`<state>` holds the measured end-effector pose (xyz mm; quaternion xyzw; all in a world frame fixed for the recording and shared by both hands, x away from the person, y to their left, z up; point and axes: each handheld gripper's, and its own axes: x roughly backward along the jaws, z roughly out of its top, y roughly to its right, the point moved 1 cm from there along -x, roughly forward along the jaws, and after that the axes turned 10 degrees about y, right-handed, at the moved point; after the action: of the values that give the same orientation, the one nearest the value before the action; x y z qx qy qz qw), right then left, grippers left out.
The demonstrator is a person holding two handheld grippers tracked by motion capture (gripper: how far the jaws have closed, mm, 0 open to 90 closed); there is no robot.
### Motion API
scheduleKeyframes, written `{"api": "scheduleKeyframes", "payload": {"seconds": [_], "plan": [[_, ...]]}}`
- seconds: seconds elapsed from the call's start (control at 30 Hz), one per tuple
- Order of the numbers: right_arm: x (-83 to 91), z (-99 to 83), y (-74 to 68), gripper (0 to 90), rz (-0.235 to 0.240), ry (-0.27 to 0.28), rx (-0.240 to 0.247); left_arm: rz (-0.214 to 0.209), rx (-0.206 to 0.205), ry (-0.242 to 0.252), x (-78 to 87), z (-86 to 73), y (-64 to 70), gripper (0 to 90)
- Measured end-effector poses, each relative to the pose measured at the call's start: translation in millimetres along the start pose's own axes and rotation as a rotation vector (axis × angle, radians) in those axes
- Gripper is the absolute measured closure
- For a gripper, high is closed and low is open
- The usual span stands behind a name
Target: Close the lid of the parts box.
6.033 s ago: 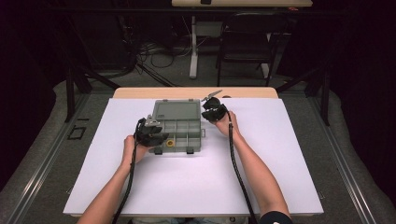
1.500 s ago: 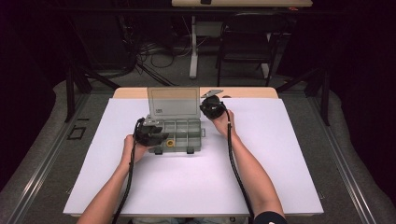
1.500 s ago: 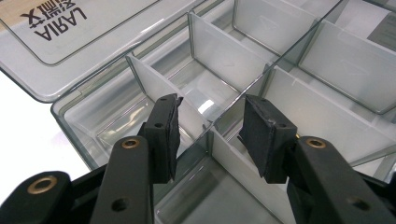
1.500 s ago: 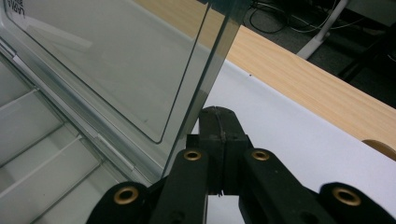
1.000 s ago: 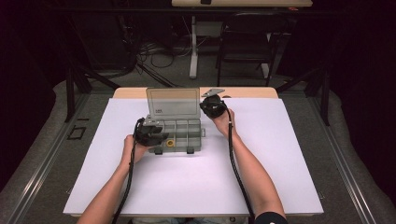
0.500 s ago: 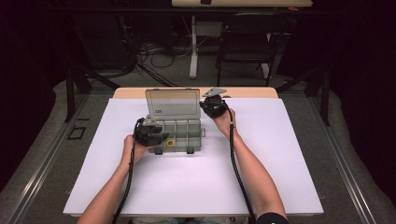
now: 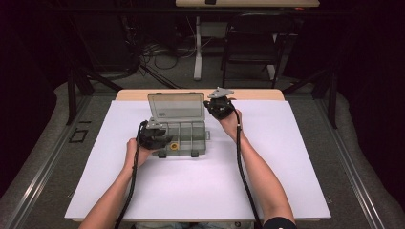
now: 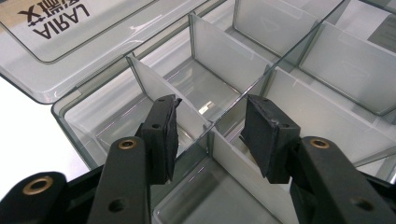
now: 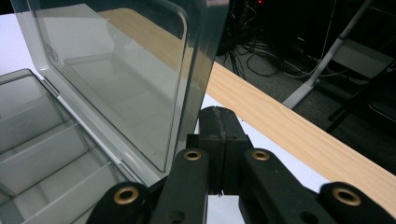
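The lid (image 7: 176, 106) of the box (image 7: 184, 138) has swung past upright since a second ago. The right gripper (image 7: 216, 106), pressed together, pushes its edge; the left gripper (image 7: 160, 139) (jaws spread) hovers at centre frame, so opening is nearly done.

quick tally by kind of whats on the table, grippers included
clear plastic organiser box, lid raised: 1
handheld grippers, the left gripper open over the box's compartments and the right gripper shut beside the lid's edge: 2
white sheet covering the table: 1
total: 4
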<state>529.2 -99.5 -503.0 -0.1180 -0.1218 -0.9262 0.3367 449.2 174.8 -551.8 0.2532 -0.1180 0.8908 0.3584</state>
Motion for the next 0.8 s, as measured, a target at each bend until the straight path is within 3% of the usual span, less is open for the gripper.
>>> {"api": "scheduleKeyframes", "payload": {"seconds": [0.3, 0.47, 0.8], "plan": [[2.1, 0.6, -0.9, 90.0, 0.008, 0.005, 0.000, -0.015, 0.006, 0.006, -0.5, -0.2, -1.4, 51.6], [2.3, 0.4, -1.5, 90.0, 0.011, 0.007, -0.006, -0.027, -0.019, 0.011, -1.0, 3.1, 3.1, 34.9], [3.4, -1.2, -2.3, 90.0, 0.013, 0.010, -0.008, 0.046, -0.016, 0.100, 18.3, 16.4, -1.2, 1.7]]}}
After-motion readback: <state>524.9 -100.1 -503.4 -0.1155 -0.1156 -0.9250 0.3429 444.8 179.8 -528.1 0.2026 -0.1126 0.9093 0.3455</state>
